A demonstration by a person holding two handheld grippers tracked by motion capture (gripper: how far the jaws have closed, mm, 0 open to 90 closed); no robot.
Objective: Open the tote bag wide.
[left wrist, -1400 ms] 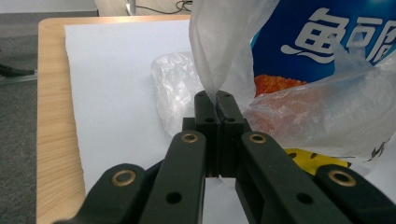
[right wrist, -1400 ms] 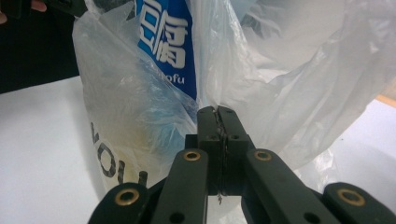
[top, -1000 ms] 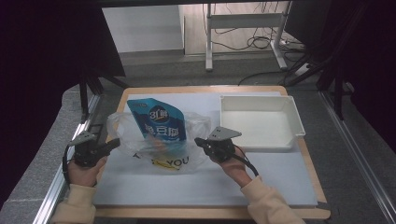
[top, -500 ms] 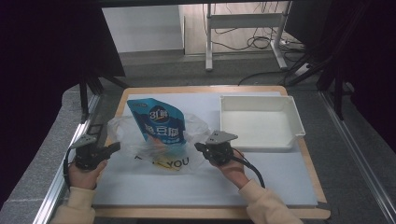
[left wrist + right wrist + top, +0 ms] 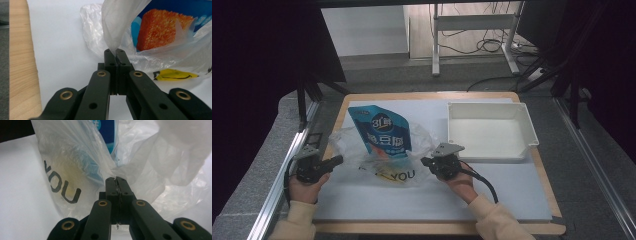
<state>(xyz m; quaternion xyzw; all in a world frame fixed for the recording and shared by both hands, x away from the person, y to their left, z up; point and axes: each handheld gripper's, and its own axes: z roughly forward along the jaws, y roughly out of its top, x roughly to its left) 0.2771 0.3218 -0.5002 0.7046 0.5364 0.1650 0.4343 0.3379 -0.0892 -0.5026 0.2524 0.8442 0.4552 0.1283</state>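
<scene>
Left gripper [image 5: 334, 160]: held in the person's left hand [image 5: 307, 181] at the table's near left; in its own view [image 5: 114, 53] the jaws are pressed together on a fold of the plastic bag [image 5: 117, 30], film rising from between the tips.
Right gripper [image 5: 426, 162]: held in the right hand [image 5: 460, 180], just right of the bag; grey three-cornered plate on top, black cable trailing toward the sleeve. In its own view [image 5: 116, 180] the jaws are closed tight on a pinch of the bag's film [image 5: 82, 165].
Plastic bag [image 5: 399, 172]: thin, clear, crumpled, lying on the white mat between the two grippers; black letters "YOU" on the near side, a yellow smiley mark [image 5: 172, 74] printed close to the left gripper.
Blue pouch [image 5: 381, 132]: inside the bag, top end sticking out toward the far side of the table, white lettering on the front; an orange cube picture [image 5: 163, 28] shows through the film in the left gripper view.
White tray [image 5: 522, 122]: rectangular, shallow, on the far right of the mat, apart from the bag and just beyond the right gripper.
White mat [image 5: 522, 195]: covers most of the wooden table [image 5: 539, 165], whose rim shows around it.
Surroundings: aluminium rail [image 5: 277, 185] along the left edge; dark curtains to both sides; metal frame legs and cables [image 5: 484, 45] on the floor beyond the table.
</scene>
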